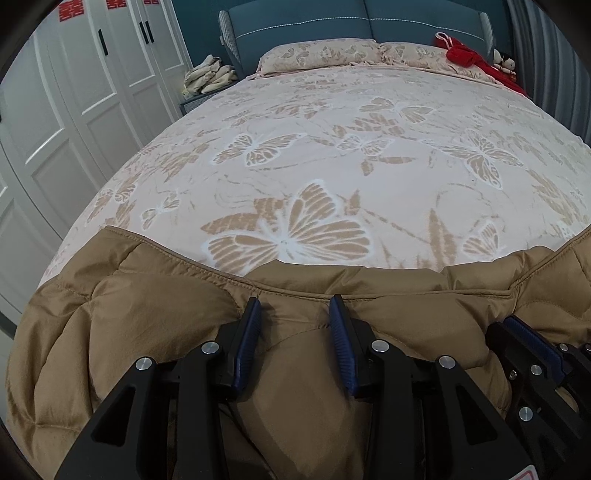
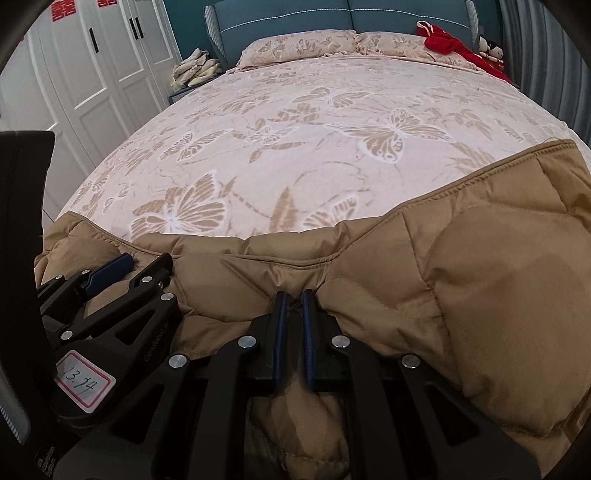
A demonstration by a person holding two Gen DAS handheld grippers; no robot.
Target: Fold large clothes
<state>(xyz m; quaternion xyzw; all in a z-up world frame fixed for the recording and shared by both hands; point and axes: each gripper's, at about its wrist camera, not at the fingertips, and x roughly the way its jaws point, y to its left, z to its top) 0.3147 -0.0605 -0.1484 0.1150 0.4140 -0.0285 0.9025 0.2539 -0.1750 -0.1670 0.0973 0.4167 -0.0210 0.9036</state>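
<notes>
A tan quilted puffer jacket lies across the near end of the bed, its stitched hem edge facing the pillows. My left gripper is shut on a thick puffy fold just behind that edge, and the fabric bulges between its blue pads. To its right, my right gripper is shut tight on a thin pinch of the same jacket near the hem. Both grippers sit side by side and low over the jacket. The left gripper also shows at the left of the right wrist view.
The bed cover is pink with butterfly prints and stretches flat beyond the jacket. Two pillows lie by the teal headboard, with a red cloth at the far right. Pale folded cloth is stacked on a bedside stand. White wardrobe doors line the left.
</notes>
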